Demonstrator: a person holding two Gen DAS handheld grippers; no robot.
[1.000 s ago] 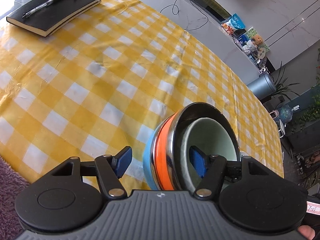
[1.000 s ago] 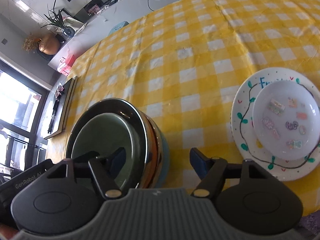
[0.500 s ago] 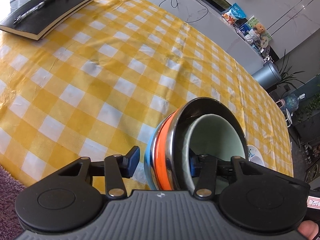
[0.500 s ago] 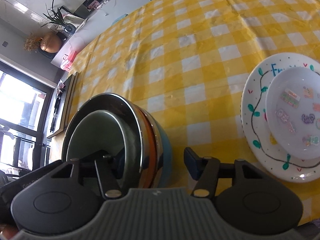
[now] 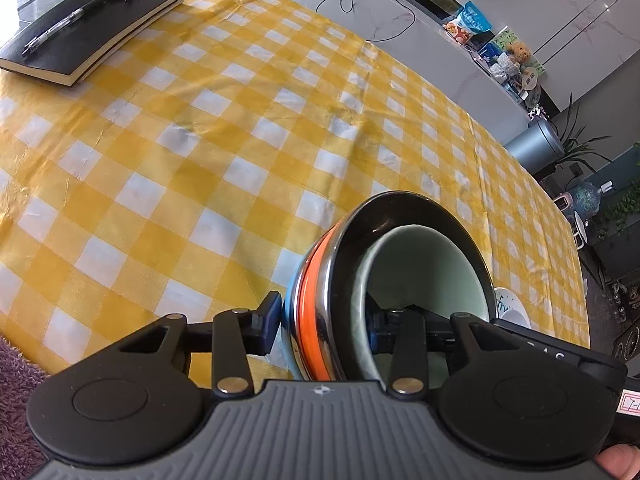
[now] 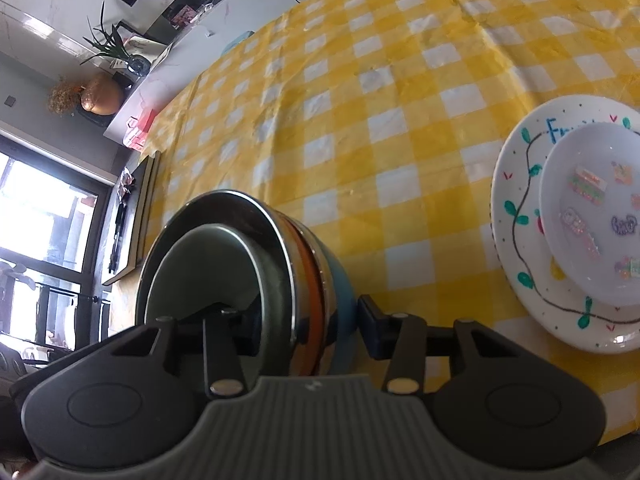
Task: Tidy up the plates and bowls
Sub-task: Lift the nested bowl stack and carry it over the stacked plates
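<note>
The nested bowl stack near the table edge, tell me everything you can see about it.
The bowl stack has four nested bowls: pale green innermost, then shiny steel, orange, and blue outermost. It sits on the yellow checked tablecloth. The left hand-held gripper and right hand-held gripper each straddle its rim, jaws just closing.

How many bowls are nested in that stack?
4: a green bowl innermost, inside a steel bowl, then an orange bowl, then a blue bowl outermost. More may be hidden.

Daylight is bright; in the right wrist view the window (image 6: 44, 216) at left is blown out to white. Fisheye bending curves the checked tablecloth (image 5: 208, 152) toward the edges, and corners darken. The steel bowl (image 5: 340, 264) rim glints. Focus is sharp.
</note>
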